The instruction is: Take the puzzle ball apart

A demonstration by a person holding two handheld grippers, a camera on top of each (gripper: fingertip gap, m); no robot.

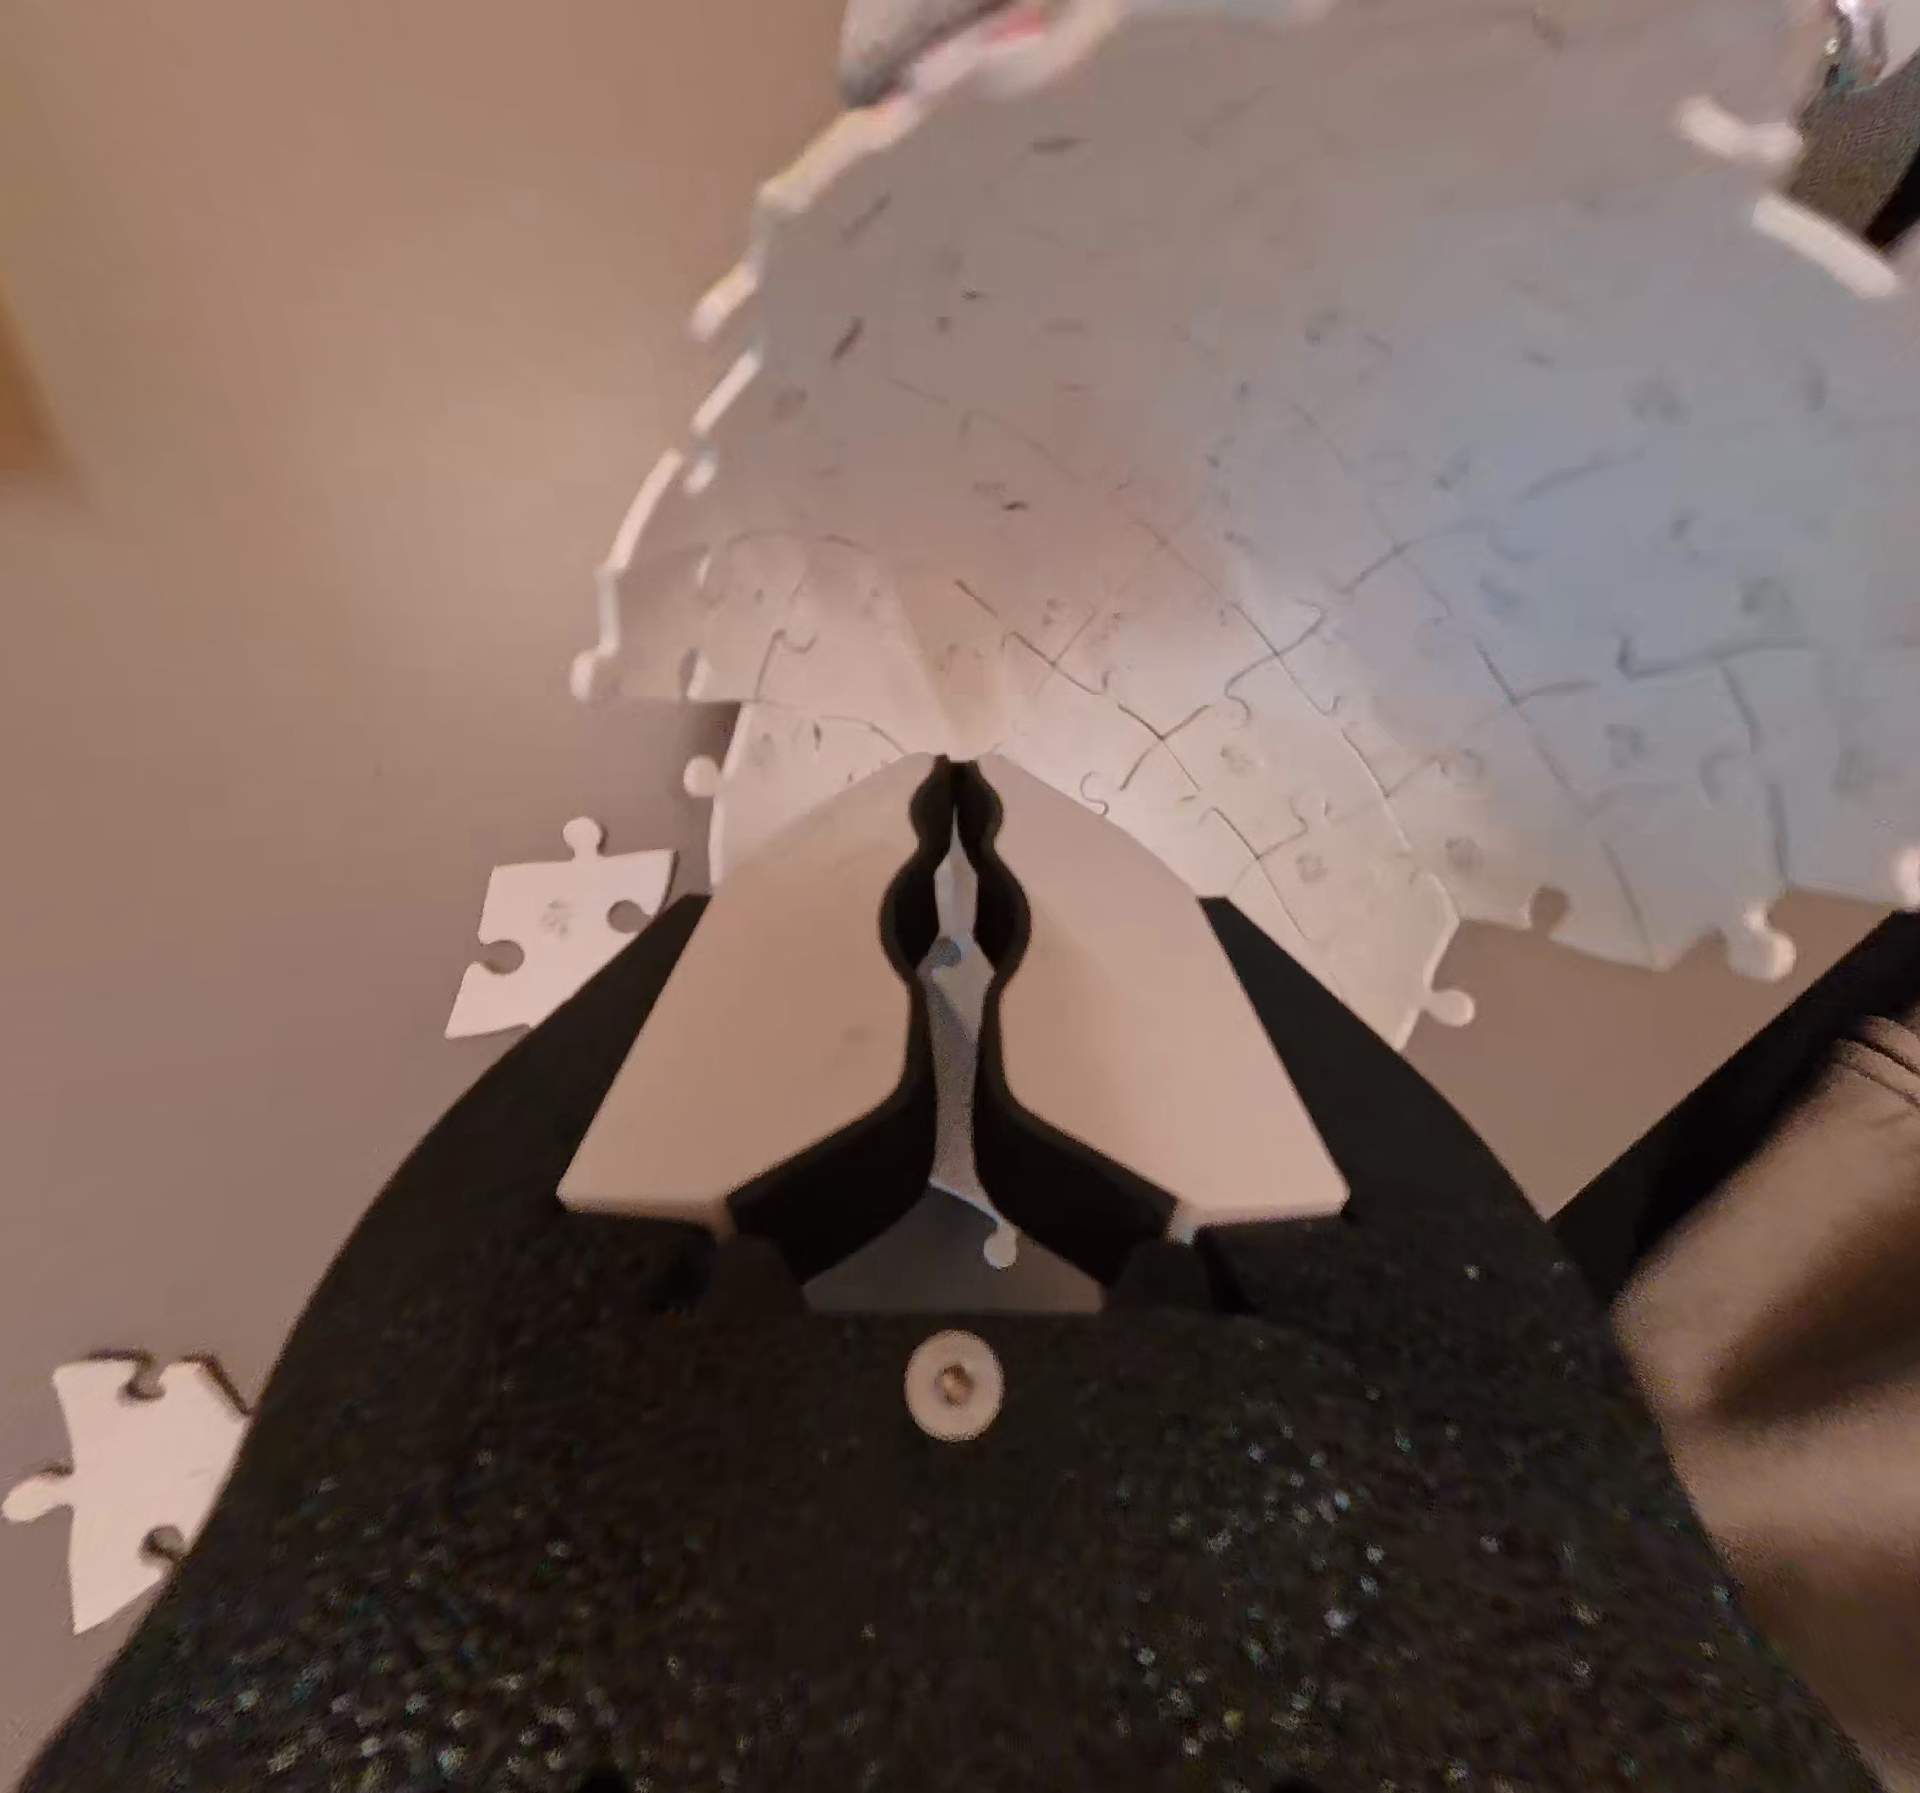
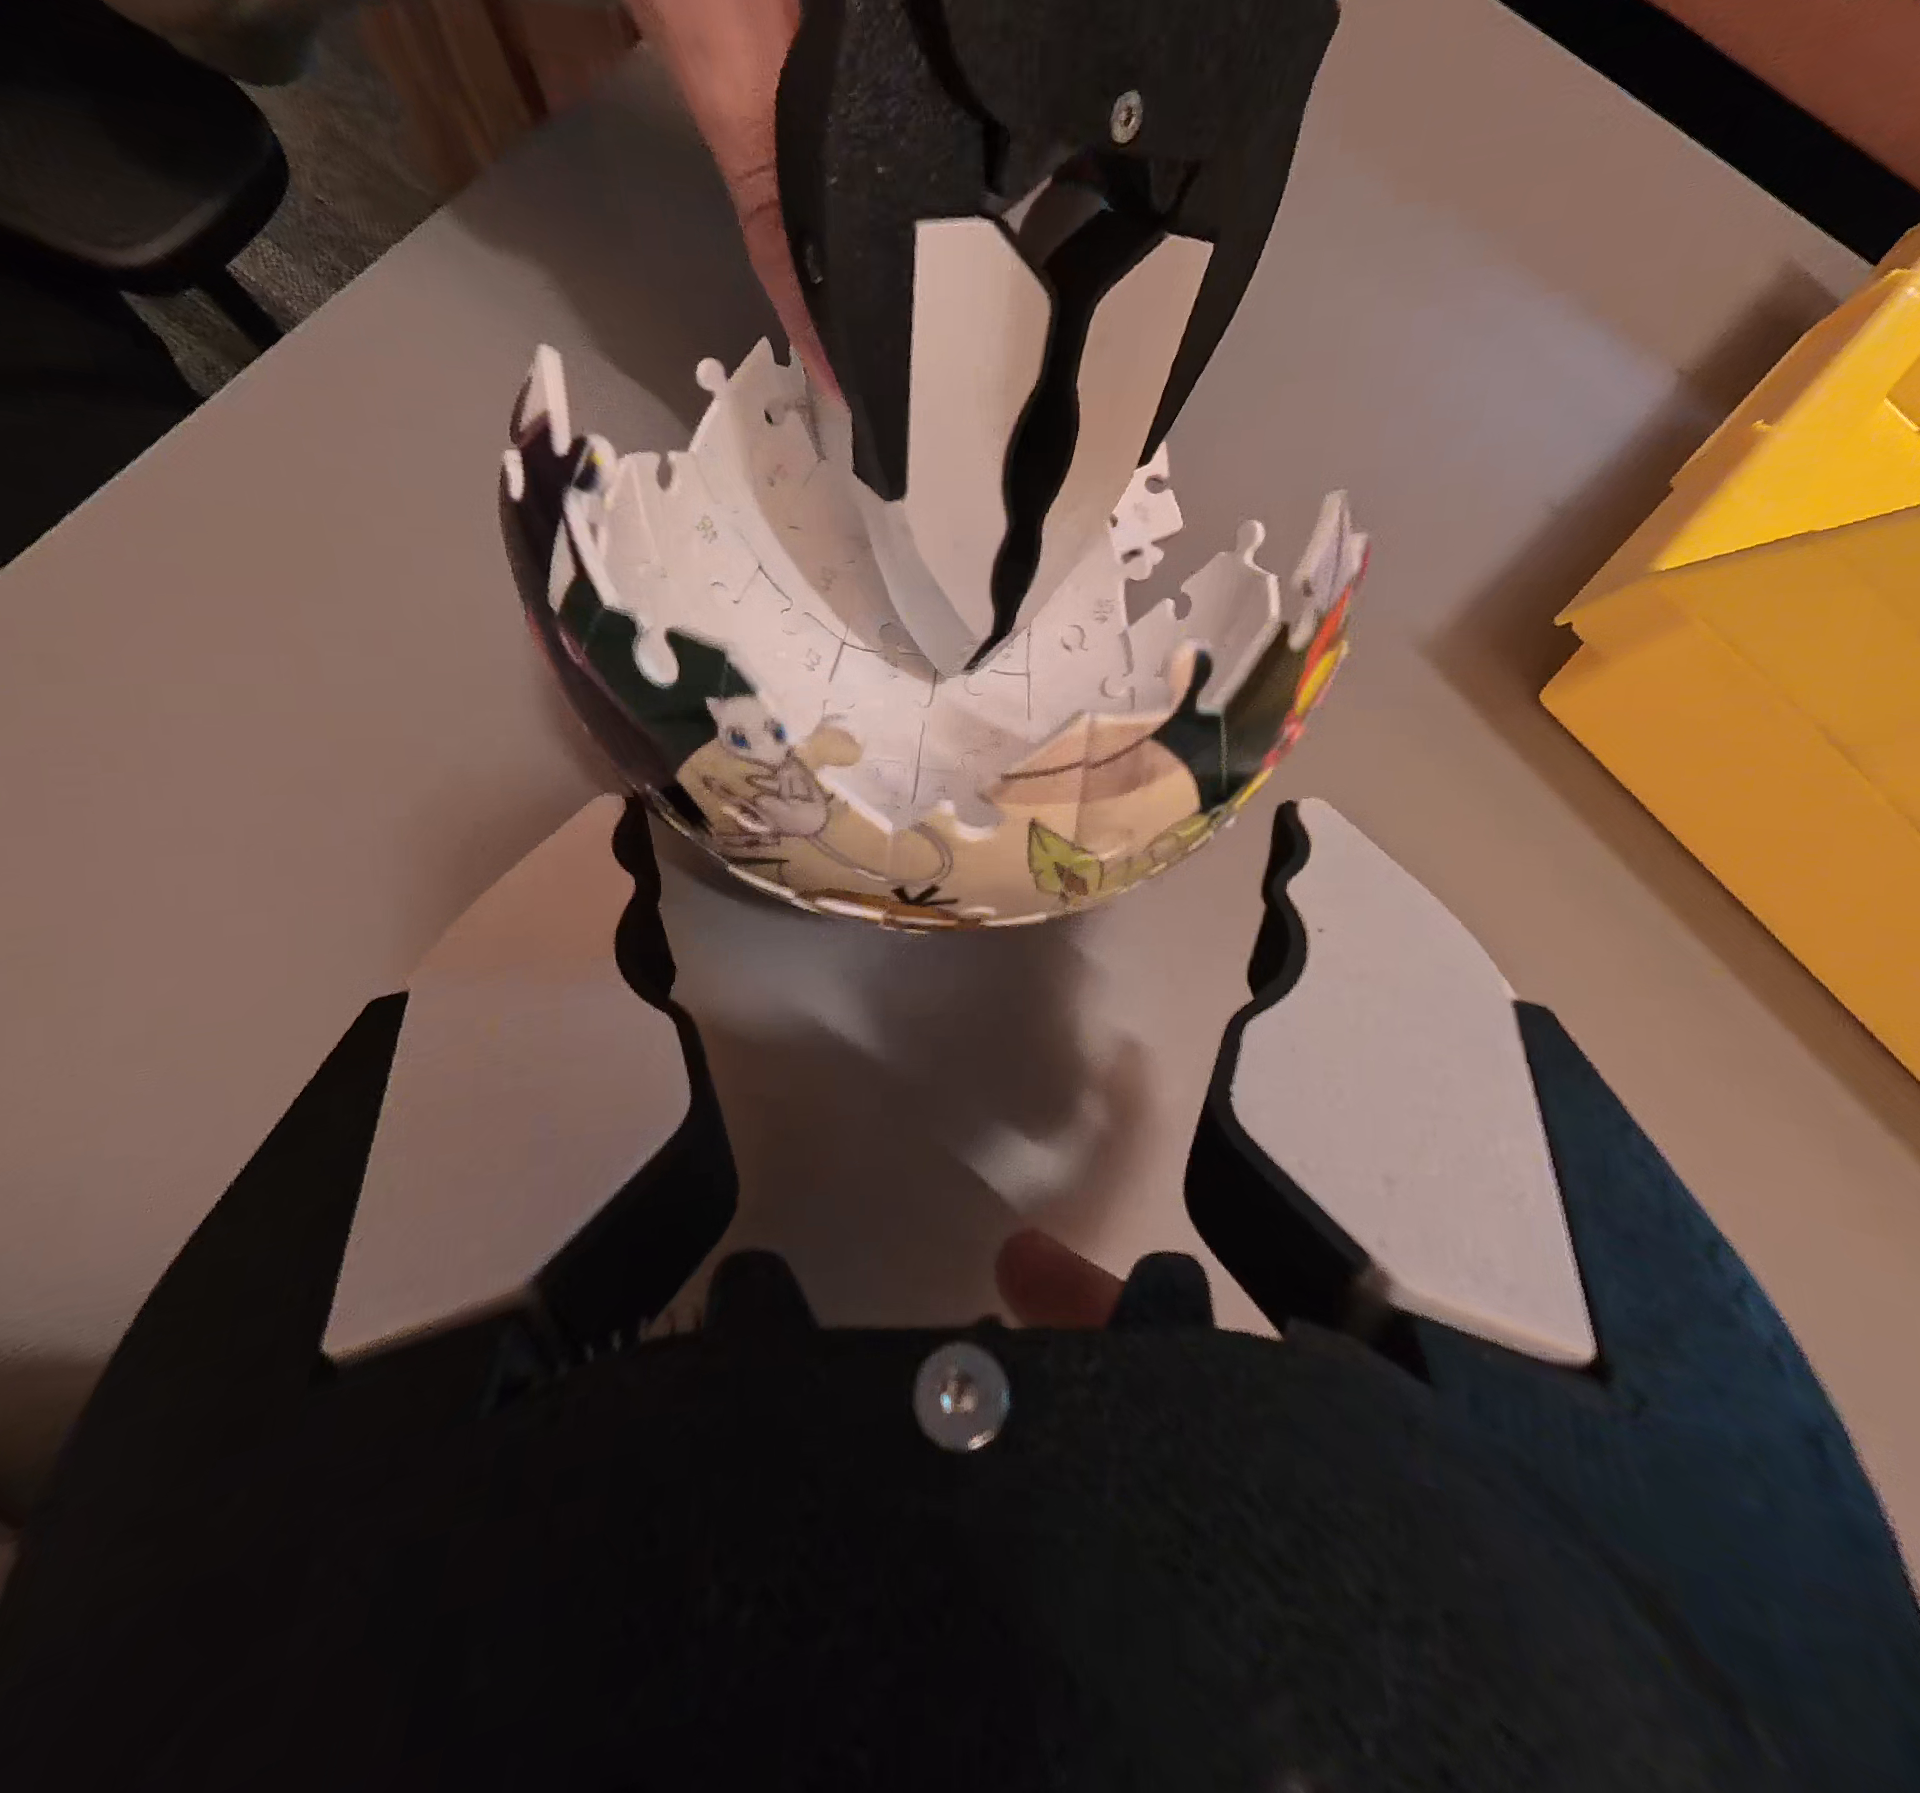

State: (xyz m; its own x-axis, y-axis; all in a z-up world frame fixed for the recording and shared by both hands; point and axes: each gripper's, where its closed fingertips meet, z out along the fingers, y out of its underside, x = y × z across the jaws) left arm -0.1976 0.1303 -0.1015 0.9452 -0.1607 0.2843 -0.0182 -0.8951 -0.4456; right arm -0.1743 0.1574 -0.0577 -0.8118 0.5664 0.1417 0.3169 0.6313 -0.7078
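Half-dismantled printed puzzle ball [image 2: 935,704], an open white-lined plastic bowl, sits mid-table on the pale grey tabletop [image 2: 312,704]. Left gripper [image 2: 982,657] is clamped on the bowl's inner wall; right gripper [image 2: 961,870] gapes empty at the near side. Looks light, thin, flexes at seams: grab jagged rim tabs. Loose white pieces [image 1: 561,933] left; yellow box [image 2: 1766,704] right.

A half ball [image 2: 935,704] sits on a table [image 2: 260,756], open side up. The left gripper [image 2: 971,663] reaches down into it from the far side, tips at the bottom. The right gripper [image 2: 961,839] hovers just before the ball, near side. A box [image 2: 1766,704] lies to the right, well apart. In the left wrist view, two loose pieces — one [image 1: 551,933] near, one [image 1: 114,1473] nearer — lie on the table, left of the gripper.
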